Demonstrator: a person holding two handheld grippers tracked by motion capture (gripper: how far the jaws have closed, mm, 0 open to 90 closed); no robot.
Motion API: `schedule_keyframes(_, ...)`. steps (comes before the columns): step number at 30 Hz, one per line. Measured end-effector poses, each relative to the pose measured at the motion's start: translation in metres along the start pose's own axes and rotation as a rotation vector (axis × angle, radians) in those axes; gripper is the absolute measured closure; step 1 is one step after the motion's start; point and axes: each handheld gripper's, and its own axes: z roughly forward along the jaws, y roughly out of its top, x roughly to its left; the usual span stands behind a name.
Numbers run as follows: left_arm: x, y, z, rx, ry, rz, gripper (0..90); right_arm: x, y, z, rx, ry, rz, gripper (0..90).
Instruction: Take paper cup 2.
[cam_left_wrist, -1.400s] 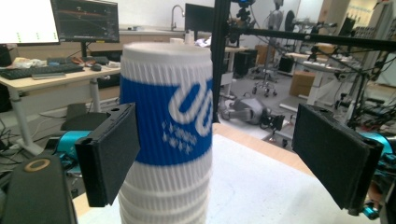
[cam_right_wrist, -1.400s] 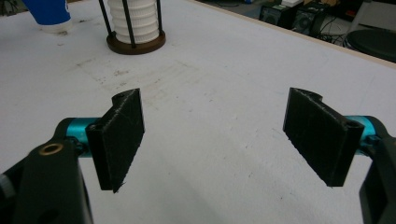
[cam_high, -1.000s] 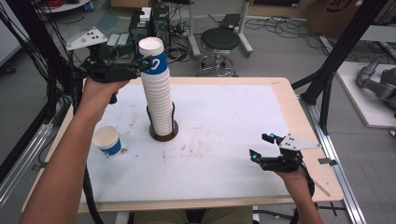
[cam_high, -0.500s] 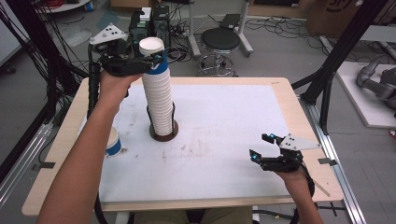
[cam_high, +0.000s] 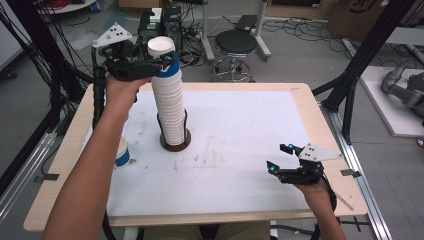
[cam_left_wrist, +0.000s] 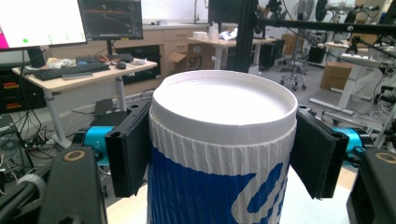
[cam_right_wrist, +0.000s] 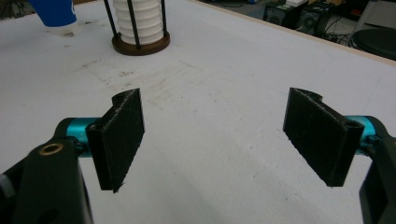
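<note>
A tall stack of white ribbed cups (cam_high: 170, 107) stands in a round brown holder (cam_high: 175, 145) with black rods, at the table's left middle. Its top cup (cam_high: 162, 52) is white with a blue band. My left gripper (cam_high: 164, 62) comes in from the left at that height; its jaws have just been closing and now press on the top cup (cam_left_wrist: 224, 140) from both sides, just under its rim. My right gripper (cam_high: 282, 159) hovers low over the front right of the table, open with nothing between its pads (cam_right_wrist: 119, 137). The holder (cam_right_wrist: 140, 44) lies far ahead of it.
A single blue and white cup (cam_high: 121, 156) stands on the white mat (cam_high: 240, 125) left of the holder, half hidden by the left forearm; it shows as the cup (cam_right_wrist: 53, 14) in the right gripper view. A stool (cam_high: 235, 42) and cables lie beyond the table.
The left gripper's wide-open jaws have closed on the top cup of the stack, and the left forearm has swung in over the single cup. The right gripper has not moved.
</note>
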Motion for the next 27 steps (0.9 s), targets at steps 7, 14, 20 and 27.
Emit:
schedule_keyframes(7,-0.006,0.021,-0.004,-0.012,-0.003,0.036,29.1,0.001,0.001,0.0,0.0,0.003,-0.001,21.0)
schedule_keyframes(14,-0.007,0.034,-0.011,-0.043,-0.001,0.033,29.3,0.002,0.001,0.0,0.0,0.006,0.002,21.0)
schedule_keyframes(20,-0.006,0.046,-0.023,-0.091,-0.002,0.017,29.6,0.002,0.001,0.0,0.0,0.007,0.001,21.0)
schedule_keyframes(27,-0.006,0.053,-0.039,-0.116,-0.002,0.029,29.6,0.002,0.002,0.0,-0.005,0.005,0.0,21.0)
